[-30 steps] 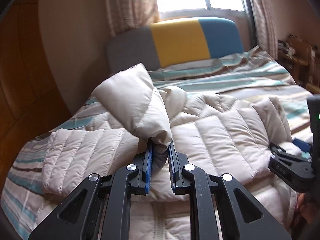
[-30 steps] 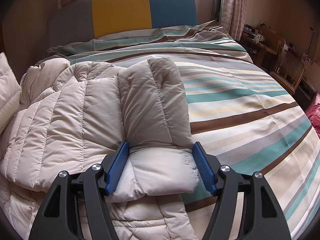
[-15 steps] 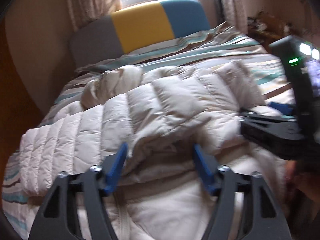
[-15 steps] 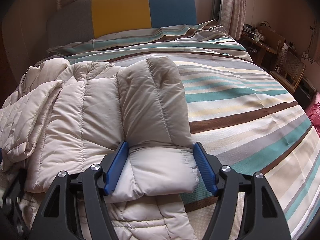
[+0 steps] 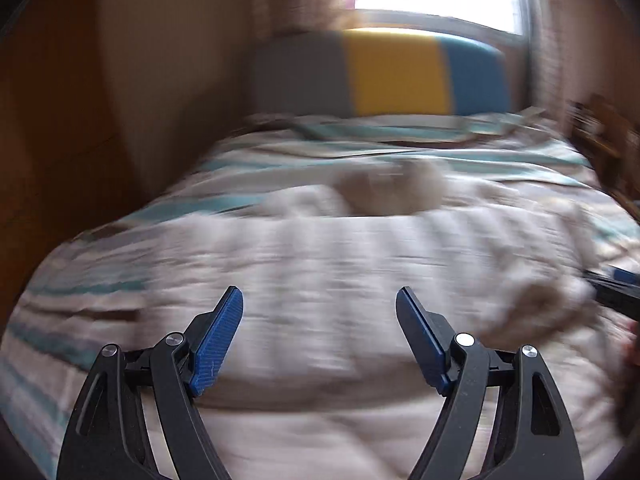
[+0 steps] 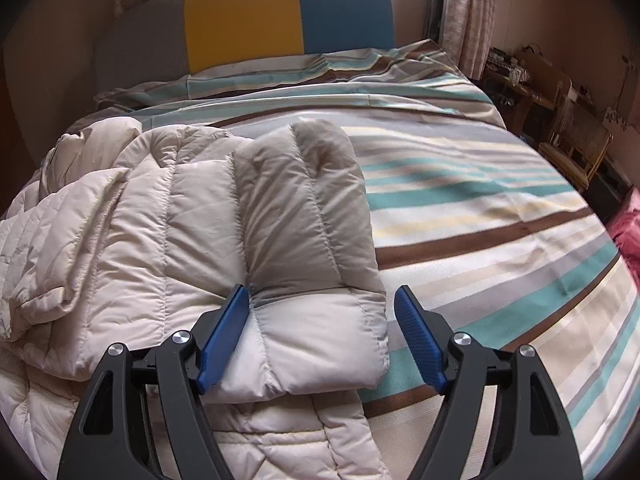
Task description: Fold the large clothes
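With both the left gripper [image 5: 319,300] and right gripper [image 6: 322,298] spread open and holding nothing, pinch the jacket [image 6: 192,216] at its edge, deep enough to catch every puffy layer.

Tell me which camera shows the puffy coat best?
The right wrist camera. There the coat is sharp, its stitched panels are clear, and a folded sleeve lies between the open right tool's fingers. The left wrist camera shows the same coat only as a pale blur.
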A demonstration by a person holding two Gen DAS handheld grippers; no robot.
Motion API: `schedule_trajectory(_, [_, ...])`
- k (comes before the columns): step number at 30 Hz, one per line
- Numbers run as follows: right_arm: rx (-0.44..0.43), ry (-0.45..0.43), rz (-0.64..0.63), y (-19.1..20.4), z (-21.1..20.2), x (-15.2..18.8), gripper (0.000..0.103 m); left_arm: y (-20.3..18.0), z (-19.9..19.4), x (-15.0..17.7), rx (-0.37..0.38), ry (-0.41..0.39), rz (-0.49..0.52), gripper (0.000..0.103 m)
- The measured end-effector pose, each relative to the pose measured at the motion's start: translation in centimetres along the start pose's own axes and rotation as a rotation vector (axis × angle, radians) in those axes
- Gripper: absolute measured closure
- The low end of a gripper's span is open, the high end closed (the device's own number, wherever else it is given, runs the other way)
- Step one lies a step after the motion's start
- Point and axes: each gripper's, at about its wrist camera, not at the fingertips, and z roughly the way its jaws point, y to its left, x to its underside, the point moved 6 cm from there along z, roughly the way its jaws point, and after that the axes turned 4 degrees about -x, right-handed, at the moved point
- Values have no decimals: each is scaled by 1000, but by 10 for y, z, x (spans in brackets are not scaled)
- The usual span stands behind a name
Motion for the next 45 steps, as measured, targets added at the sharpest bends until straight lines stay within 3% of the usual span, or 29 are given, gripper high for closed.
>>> schedule_trajectory(3, [-100, -82, 4, 24, -31, -16, 28, 46, 24, 0, -68, 31, -131, 25])
schedule_trajectory(7, [-235, -173, -58, 80, -62, -35, 31, 66, 48, 16, -43, 99, -249, 25])
schedule_trajectory(12, [-341, -112, -206, 159, -45, -35, 60, 48, 52, 13, -16, 69, -193, 25])
schedule_trajectory(14, [-336, -69, -205, 170, -27, -31, 66, 45, 54, 15, -20, 72, -176, 25])
schedule_trajectory(18, [-256, 21, -172, 154, 19, -18, 74, 45, 58, 21, 7, 83, -179, 20])
schedule_trajectory(21, [-257, -16, -173, 146, 31, -8, 74, 42, 61, 24, 60, 90, -173, 18])
schedule_trajectory(27, [-222, -42, -200, 148, 28, 3, 74, 55, 48, 13, 49, 37, -216, 18])
schedule_trajectory(29, [-227, -44, -195, 147, 28, 5, 74, 65, 49, 2, 41, 35, -244, 25])
schedule_trajectory(34, [-219, -45, -205, 146, 28, 5, 72, 81, 84, -16, -17, 93, -249, 42])
schedule_trajectory(40, [-223, -44, -217, 154, 26, 8, 72, 87, 142, -3, -55, 220, -191, 41])
schedule_trajectory(45, [-216, -42, -229, 157, 29, 7, 72, 88, 151, 6, -52, 213, -199, 39])
